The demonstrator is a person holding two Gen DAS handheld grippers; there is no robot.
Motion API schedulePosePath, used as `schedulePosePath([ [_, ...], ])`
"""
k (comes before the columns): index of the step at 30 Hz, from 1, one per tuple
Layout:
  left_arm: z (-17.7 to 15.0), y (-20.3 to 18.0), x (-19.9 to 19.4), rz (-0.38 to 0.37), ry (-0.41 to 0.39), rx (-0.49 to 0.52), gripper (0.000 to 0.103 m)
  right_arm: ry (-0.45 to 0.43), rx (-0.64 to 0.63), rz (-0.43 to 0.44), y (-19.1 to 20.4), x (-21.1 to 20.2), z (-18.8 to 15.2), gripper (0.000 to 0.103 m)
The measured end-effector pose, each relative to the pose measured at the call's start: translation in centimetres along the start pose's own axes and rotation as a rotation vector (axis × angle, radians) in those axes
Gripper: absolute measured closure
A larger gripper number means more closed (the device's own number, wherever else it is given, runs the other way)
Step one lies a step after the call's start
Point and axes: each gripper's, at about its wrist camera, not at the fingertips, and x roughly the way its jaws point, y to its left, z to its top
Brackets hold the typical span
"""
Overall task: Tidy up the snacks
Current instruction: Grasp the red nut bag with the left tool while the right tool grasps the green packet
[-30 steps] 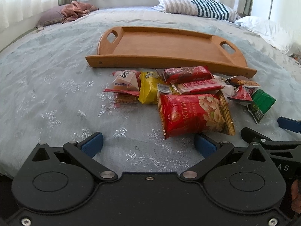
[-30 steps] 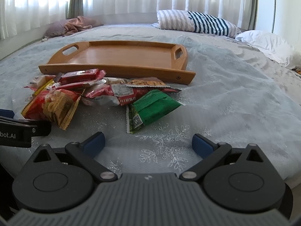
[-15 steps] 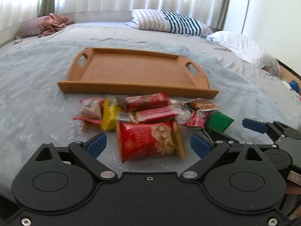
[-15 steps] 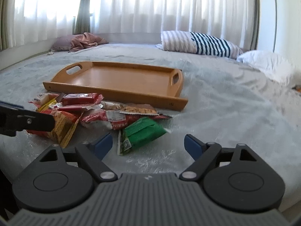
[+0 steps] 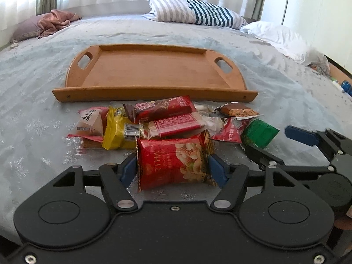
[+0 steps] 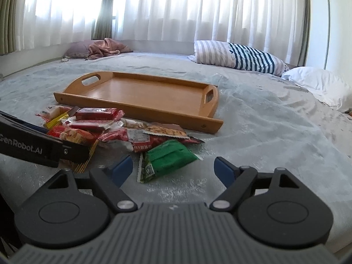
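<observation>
Left gripper pinching glossy red bag; right gripper spread around crinkly green packet. Rectangular wooden tray beyond, on bed.

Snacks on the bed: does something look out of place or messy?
Yes. The snack packets lie in a loose, overlapping heap on the bedspread, in front of the wooden tray, which holds nothing. The left gripper has the big red packet between its pads. None looks torn or spilled.
</observation>
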Motion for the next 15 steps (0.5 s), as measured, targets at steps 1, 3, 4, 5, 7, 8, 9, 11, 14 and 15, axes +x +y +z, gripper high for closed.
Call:
schedulePosePath([
  [1, 0.0, 0.0, -0.1, -0.001, 0.001, 0.001, 0.037, 0.002, -0.009, 0.000, 0.2, 0.2, 0.1, 0.021],
  [3, 0.1, -0.1, -0.3, -0.003, 0.001, 0.002, 0.038, 0.009, -0.031, -0.010, 0.5, 0.6, 0.2, 0.029],
  [4, 0.1, -0.1, -0.5, -0.004, -0.001, 0.005, 0.038, 0.010, -0.046, -0.016, 0.7, 0.7, 0.3, 0.032],
  [5, 0.2, -0.1, -0.6, -0.006, -0.004, 0.008, 0.038, 0.012, -0.059, -0.025, 0.9, 0.9, 0.3, 0.035],
  [7, 0.3, -0.2, -1.0, -0.008, -0.011, 0.016, 0.038, 0.014, -0.082, -0.029, 1.1, 1.3, 0.3, 0.036],
  [8, 0.4, -0.2, -1.2, -0.010, -0.016, 0.019, 0.038, 0.015, -0.089, -0.027, 1.1, 1.4, 0.3, 0.036],
  [9, 0.5, -0.3, -1.4, -0.011, -0.022, 0.022, 0.038, 0.017, -0.093, -0.025, 1.2, 1.6, 0.4, 0.035],
  [11, 0.7, -0.2, -1.9, -0.011, -0.035, 0.024, 0.038, 0.024, -0.104, -0.016, 1.4, 1.9, 0.4, 0.035],
  [14, 1.1, 0.0, -2.4, -0.021, -0.049, 0.016, 0.038, 0.027, -0.122, -0.001, 1.9, 2.0, 0.2, 0.038],
  [15, 1.2, 0.0, -2.6, -0.022, -0.053, 0.014, 0.039, 0.026, -0.125, 0.000, 2.1, 1.9, 0.2, 0.045],
])
